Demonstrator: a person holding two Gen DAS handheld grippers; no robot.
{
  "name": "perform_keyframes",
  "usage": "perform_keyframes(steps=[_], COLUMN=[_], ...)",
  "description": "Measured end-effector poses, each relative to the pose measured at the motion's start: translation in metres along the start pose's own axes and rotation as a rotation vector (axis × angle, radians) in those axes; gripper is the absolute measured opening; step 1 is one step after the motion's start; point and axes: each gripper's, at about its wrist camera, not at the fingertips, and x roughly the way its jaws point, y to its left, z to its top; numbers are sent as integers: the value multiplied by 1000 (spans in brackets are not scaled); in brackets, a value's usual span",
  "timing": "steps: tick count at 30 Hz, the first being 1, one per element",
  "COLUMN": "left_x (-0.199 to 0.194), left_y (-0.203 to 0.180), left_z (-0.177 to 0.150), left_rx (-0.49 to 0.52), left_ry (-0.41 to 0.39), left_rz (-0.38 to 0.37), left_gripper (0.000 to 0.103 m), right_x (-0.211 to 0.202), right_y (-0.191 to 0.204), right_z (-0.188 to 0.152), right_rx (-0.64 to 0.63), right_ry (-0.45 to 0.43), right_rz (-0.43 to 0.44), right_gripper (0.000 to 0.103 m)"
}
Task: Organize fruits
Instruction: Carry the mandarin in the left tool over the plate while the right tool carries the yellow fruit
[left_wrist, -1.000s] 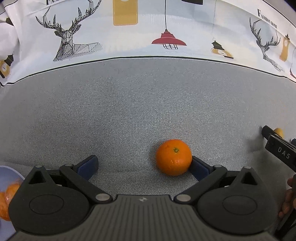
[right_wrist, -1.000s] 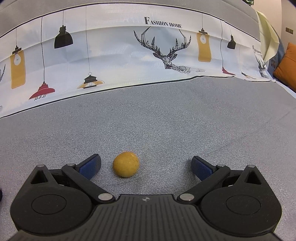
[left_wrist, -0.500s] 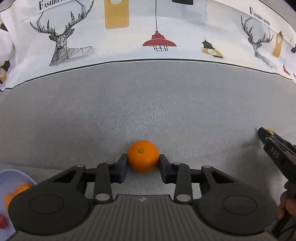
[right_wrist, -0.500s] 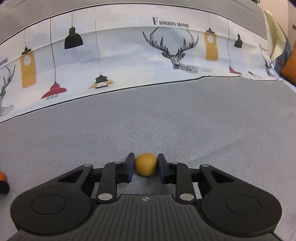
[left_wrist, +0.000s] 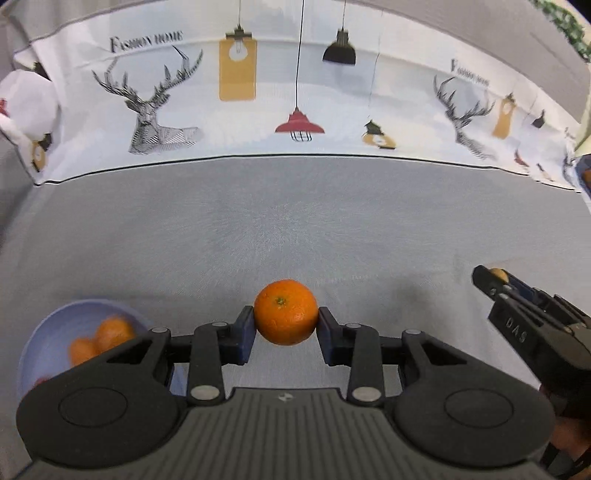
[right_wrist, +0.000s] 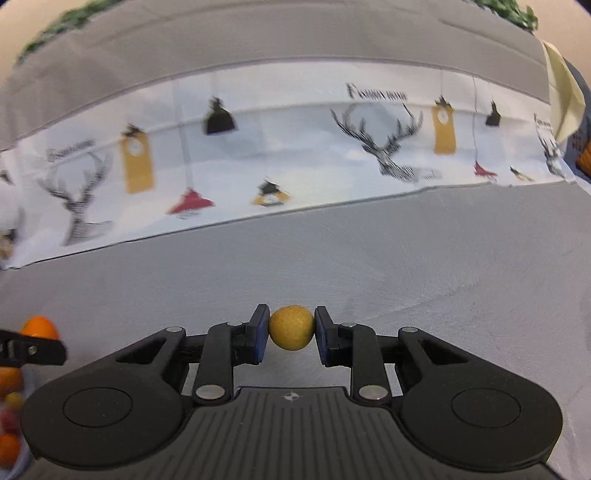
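Note:
My left gripper (left_wrist: 286, 323) is shut on an orange (left_wrist: 285, 312) and holds it above the grey cloth. My right gripper (right_wrist: 291, 328) is shut on a small round yellow fruit (right_wrist: 291, 327), also off the cloth. In the left wrist view the right gripper (left_wrist: 496, 282) shows at the right edge with the yellow fruit (left_wrist: 499, 274) between its fingers. In the right wrist view the orange (right_wrist: 37, 326) and a left finger show at the left edge. A pale blue bowl (left_wrist: 48, 332) with several fruits sits low left of the left gripper.
The grey cloth surface (left_wrist: 295, 229) stretches ahead. A white printed cloth with deer and lamps (left_wrist: 295, 103) rises behind it. In the right wrist view the bowl's fruits (right_wrist: 9, 417) show at the lower left edge.
Both grippers closed on their fruits, the left on the orange and the right on the yellow fruit. Both have since lifted, and the bowl has come further into the left view.

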Motion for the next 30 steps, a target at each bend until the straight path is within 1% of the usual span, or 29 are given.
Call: perform_keyframes(steps=[4,8,13,18,22,25,30], left_x=[-47,-92,-146,-194,-216,-225,-232], left_y=[11,31,62,95,116,131,150], left_z=[-23,-53,-91,-130,-158,-178,-200], left_rx=[14,19,23,-13,-27,-54,-76], left_ry=[-8,-9,-30,-68,-66,-63,-68], left_rz=[7,22,55,92,115,140,167], left_gripper=[39,39,39,39,39,39,39], right_x=[-52,-107,-175,-228,-260,-275,-291], right_y=[19,40,71,105,132,149,170], right_z=[-5,-17,-41,-67,-88,-102,-121], right_rx=[-39,-75,-135,-199,-258,-289,-362], right_ry=[-20,-27,-17,6,11,24,38], right_rz=[67,141,238,333,392,428,451], right_gripper=[27,27,28,28,28,28,28])
